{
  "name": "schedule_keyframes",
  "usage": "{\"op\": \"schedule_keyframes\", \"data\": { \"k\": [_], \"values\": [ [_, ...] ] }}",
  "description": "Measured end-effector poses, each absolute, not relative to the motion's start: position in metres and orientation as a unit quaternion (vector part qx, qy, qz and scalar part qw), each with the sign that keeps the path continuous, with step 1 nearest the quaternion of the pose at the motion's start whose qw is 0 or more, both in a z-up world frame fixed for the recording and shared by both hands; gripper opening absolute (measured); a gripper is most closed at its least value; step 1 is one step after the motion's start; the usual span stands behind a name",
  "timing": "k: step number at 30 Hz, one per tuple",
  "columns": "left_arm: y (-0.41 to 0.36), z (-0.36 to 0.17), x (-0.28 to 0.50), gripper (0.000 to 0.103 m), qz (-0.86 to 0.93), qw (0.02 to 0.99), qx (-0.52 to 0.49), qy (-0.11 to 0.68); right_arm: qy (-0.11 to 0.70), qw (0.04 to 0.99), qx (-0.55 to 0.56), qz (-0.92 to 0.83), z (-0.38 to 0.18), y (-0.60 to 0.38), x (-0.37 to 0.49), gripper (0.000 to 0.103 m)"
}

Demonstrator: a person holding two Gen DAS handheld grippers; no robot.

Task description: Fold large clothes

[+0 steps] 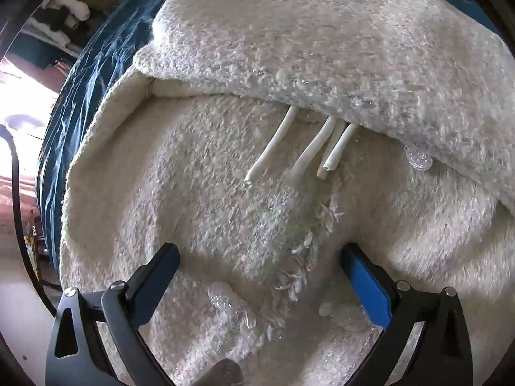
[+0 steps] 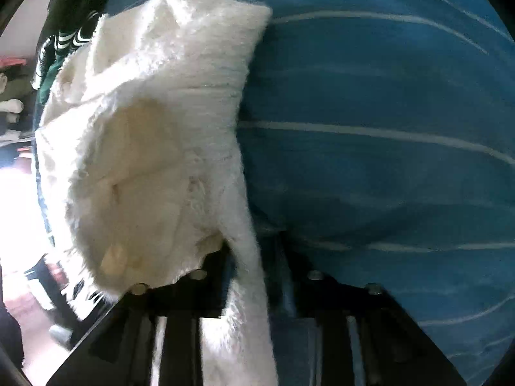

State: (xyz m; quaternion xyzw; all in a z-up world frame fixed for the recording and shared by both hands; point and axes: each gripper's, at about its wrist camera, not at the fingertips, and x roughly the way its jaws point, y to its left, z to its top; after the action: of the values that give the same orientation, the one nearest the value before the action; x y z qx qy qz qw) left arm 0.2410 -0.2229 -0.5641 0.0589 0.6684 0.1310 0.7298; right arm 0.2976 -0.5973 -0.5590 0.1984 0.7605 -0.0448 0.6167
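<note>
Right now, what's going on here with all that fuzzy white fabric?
A person holding a gripper in each hand is folding a fuzzy cream sweater on a blue bedsheet. The left gripper hangs open above the sweater, where one layer is already folded over and white cords stick out. The right gripper has a strip of the sweater running between its fingers, lifted off the sheet.

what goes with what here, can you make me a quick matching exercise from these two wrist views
Things:
1. cream knit garment
2. white cords
3. bed cover
4. left gripper

States:
A. blue with thin pale stripes
B. jaws spread wide, nothing between them
C. sticking out from under a folded-over flap
D. fuzzy, spread out flat with one layer folded over

Pairs: 1-D, 2-C, 3-A, 4-B
</note>
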Motion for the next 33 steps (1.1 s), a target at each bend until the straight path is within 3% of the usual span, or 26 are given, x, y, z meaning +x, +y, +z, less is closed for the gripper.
{"op": "schedule_keyframes", "data": {
  "k": [4, 9, 14, 15, 17, 19, 27, 30, 33],
  "values": [
    [-0.22, -0.562, 0.228, 0.103, 0.125, 0.729, 0.039, 0.672, 0.728, 0.637, 0.247, -0.06, -0.512, -0.638, 0.299, 0.062],
    [-0.207, -0.559, 0.228, 0.103, 0.132, 0.725, 0.031, 0.675, 0.659, 0.646, 0.386, 0.005, -0.479, -0.667, 0.31, 0.072],
    [-0.199, -0.552, 0.223, 0.103, 0.148, 0.725, 0.018, 0.672, 0.693, 0.606, 0.388, 0.05, -0.537, -0.605, 0.334, 0.072],
    [-0.2, -0.549, 0.22, 0.103, 0.152, 0.725, 0.017, 0.671, 0.709, 0.591, 0.381, 0.052, -0.554, -0.596, 0.339, 0.069],
    [-0.2, -0.544, 0.217, 0.103, 0.158, 0.726, 0.014, 0.669, 0.712, 0.62, 0.329, 0.036, -0.563, -0.574, 0.346, 0.031],
    [-0.194, -0.54, 0.214, 0.103, 0.163, 0.729, 0.011, 0.665, 0.705, 0.658, 0.26, 0.039, -0.544, -0.556, 0.35, 0.007],
    [-0.17, -0.533, 0.208, 0.103, 0.176, 0.731, -0.002, 0.659, 0.593, 0.774, 0.203, 0.086, -0.45, -0.538, 0.355, 0.006],
    [-0.163, -0.529, 0.21, 0.103, 0.178, 0.735, -0.003, 0.655, 0.592, 0.783, 0.17, 0.085, -0.47, -0.526, 0.367, 0.006],
    [-0.161, -0.527, 0.212, 0.103, 0.177, 0.736, 0.001, 0.653, 0.67, 0.731, 0.13, 0.031, -0.524, -0.529, 0.383, 0.009]
  ]
}}
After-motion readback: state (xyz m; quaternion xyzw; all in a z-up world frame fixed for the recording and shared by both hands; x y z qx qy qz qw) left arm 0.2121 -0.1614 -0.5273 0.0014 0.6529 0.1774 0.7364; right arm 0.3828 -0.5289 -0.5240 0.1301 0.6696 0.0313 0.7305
